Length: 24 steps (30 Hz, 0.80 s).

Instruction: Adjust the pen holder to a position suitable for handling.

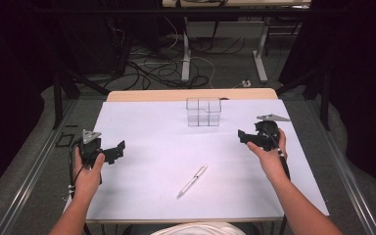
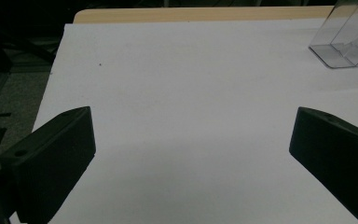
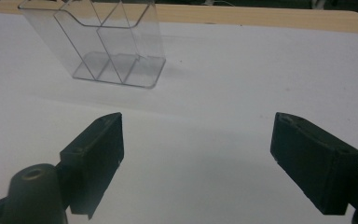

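A clear plastic organiser (image 1: 203,111) with several compartments stands upright and empty at the far middle of the white table (image 1: 156,127). A white and silver pen (image 1: 192,181) lies on the table nearer the front. My left gripper (image 1: 120,149) hovers at the left side, jaws wide apart, nothing between them. My right gripper (image 1: 241,136) is at the right side, pointing left, open and empty. In the right gripper view the organiser (image 3: 103,42) stands ahead and to the left of the open gripper (image 3: 196,142). The left gripper view has the organiser (image 2: 349,39) at its upper right corner, beyond the gripper (image 2: 191,149).
The white sheet ends at a wooden strip (image 1: 191,95) along the far edge. Beyond it lie floor cables (image 1: 156,68) and white table legs (image 1: 186,54). Dark curtains flank both sides.
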Tool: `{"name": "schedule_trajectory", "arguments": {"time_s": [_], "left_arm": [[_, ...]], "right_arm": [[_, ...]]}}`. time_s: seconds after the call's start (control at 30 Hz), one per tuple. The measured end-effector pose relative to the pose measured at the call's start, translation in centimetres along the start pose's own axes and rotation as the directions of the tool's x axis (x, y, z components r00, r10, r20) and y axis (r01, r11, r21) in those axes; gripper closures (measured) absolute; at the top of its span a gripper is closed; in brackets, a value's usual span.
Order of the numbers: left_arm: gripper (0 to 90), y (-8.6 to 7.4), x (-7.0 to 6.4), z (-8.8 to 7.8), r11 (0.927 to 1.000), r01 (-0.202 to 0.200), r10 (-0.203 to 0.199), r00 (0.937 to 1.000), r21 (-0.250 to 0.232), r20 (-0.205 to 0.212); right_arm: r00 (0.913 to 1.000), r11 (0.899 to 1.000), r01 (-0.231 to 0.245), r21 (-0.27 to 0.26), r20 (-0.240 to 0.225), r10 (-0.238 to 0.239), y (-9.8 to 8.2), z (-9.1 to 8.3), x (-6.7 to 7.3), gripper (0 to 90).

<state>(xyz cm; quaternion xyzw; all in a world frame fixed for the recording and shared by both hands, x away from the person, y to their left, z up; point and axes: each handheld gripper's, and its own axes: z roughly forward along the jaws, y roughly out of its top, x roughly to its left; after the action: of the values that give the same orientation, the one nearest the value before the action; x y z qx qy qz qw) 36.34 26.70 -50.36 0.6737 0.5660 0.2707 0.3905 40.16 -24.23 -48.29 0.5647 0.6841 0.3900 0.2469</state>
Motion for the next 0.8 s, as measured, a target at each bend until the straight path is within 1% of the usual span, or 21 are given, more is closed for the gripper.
{"name": "schedule_trajectory", "arguments": {"time_s": [0.03,0.1,0.2,0.23,0.33,0.47,0.53,0.6,0.63,0.67,0.73,0.77,0.8], "left_arm": [[0.3,0.0,0.0,0.0,1.0,-0.004,0.004,1.0,0.002,0.0],[0.3,0.0,-0.1,0.1,1.0,-0.005,0.005,1.0,0.005,0.002],[0.3,-0.1,-0.1,0.1,0.9999,-0.012,0.011,0.9999,0.008,0.003],[0.3,-0.1,-0.1,0.1,0.9999,-0.013,0.013,0.9999,0.008,0.005],[0.3,-0.1,-0.1,0.1,1.0,-0.006,0.006,1.0,0.008,0.008],[0.3,-0.1,0.0,0.1,0.9999,-0.004,0.004,1.0,0.016,0.008],[0.3,-0.1,0.0,0.2,0.9999,-0.002,0.002,1.0,0.012,0.01],[0.2,-0.1,0.0,0.2,0.9999,0.001,-0.001,0.9999,0.014,0.012],[0.3,-0.1,0.0,0.2,0.9999,0.001,-0.001,0.9999,0.015,0.013],[0.3,-0.1,0.0,0.2,0.9999,0.001,-0.001,0.9999,0.015,0.013],[0.3,-0.2,0.0,0.2,0.9998,0.0,0.0,0.9999,0.021,0.017],[0.3,-0.2,0.0,0.2,0.9997,0.001,-0.001,0.9998,0.022,0.017],[0.3,-0.2,0.1,0.3,0.9998,0.001,-0.001,0.9998,0.022,0.017]], "right_arm": [[1.0,1.0,-0.006,0.0,-0.002,0.006,0.3,0.1,0.2,17.7],[0.9999,1.0,0.014,0.0,0.001,-0.014,0.9,0.4,0.5,17.7],[0.9997,1.0,0.024,0.009,0.011,-0.024,1.8,0.7,1.0,17.8],[0.9995,0.999,0.031,0.01,0.006,-0.031,2.0,0.9,1.1,17.8],[0.9994,0.999,0.033,0.01,0.012,-0.033,2.8,1.2,1.4,19.3],[0.9998,1.0,0.021,0.022,0.007,-0.021,3.9,1.6,1.7,21.0],[0.9997,0.999,0.022,0.034,0.007,-0.022,4.6,1.7,1.9,21.4],[0.9998,0.999,0.021,0.043,-0.002,-0.02,5.1,1.9,2.0,24.2],[1.0,0.999,0.007,0.052,-0.007,-0.007,5.4,1.9,2.2,25.2],[0.9999,0.999,0.013,0.053,-0.008,-0.013,5.6,2.0,2.1,26.2],[0.9999,0.999,0.005,0.054,-0.011,-0.005,6.1,2.2,2.2,30.1],[0.9998,0.998,-0.007,0.061,-0.017,0.008,6.4,2.2,2.3,30.4],[0.9999,0.998,0.003,0.063,-0.017,-0.002,6.6,2.3,2.3,30.7]]}}
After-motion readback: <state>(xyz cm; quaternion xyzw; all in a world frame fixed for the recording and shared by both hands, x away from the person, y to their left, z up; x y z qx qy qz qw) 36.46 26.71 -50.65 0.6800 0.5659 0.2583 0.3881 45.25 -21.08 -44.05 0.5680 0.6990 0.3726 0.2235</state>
